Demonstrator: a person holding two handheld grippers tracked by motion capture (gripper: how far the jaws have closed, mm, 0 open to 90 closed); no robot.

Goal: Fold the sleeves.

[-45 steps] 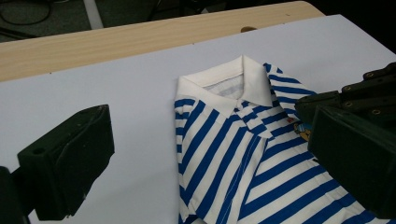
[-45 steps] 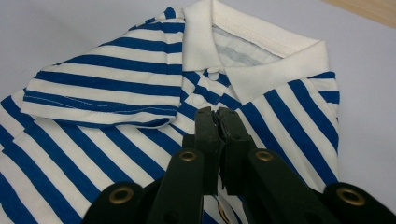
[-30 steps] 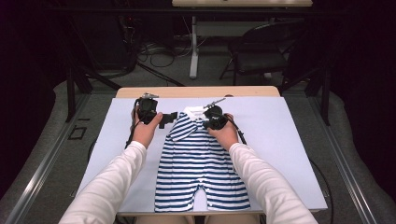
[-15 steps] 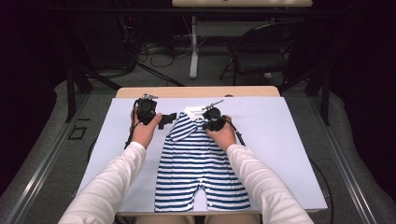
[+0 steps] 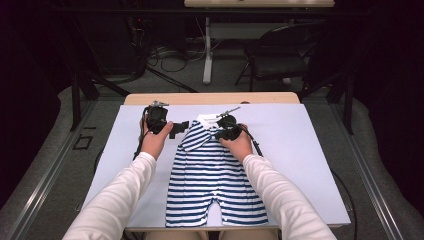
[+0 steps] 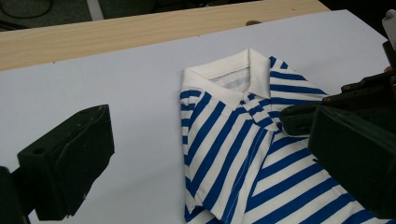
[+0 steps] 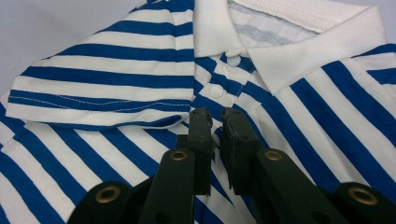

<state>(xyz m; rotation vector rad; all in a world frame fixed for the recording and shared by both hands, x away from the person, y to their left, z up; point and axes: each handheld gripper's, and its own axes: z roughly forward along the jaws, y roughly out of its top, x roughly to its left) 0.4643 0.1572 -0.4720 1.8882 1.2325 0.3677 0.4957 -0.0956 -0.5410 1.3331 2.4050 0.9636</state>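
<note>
Flat on the pale sheet [image 5: 305, 150] that covers the wooden table [image 5: 210, 98] lies a blue-and-white striped romper [image 5: 216, 180], collar away from the person and legs toward the near edge. Its white collar [image 6: 224, 77] sits open at the top, and one short sleeve [image 7: 100, 93] is folded inward across the chest. The right gripper [image 5: 226, 131] rests on the upper chest just below the collar; in its own view the jaws stand nearly together, over the button placket [image 7: 219, 88], and whether they pinch the cloth I cannot tell. The left gripper [image 5: 176, 129] hovers over the sheet just beside the folded sleeve, its jaws spread wide with nothing between them.
</note>
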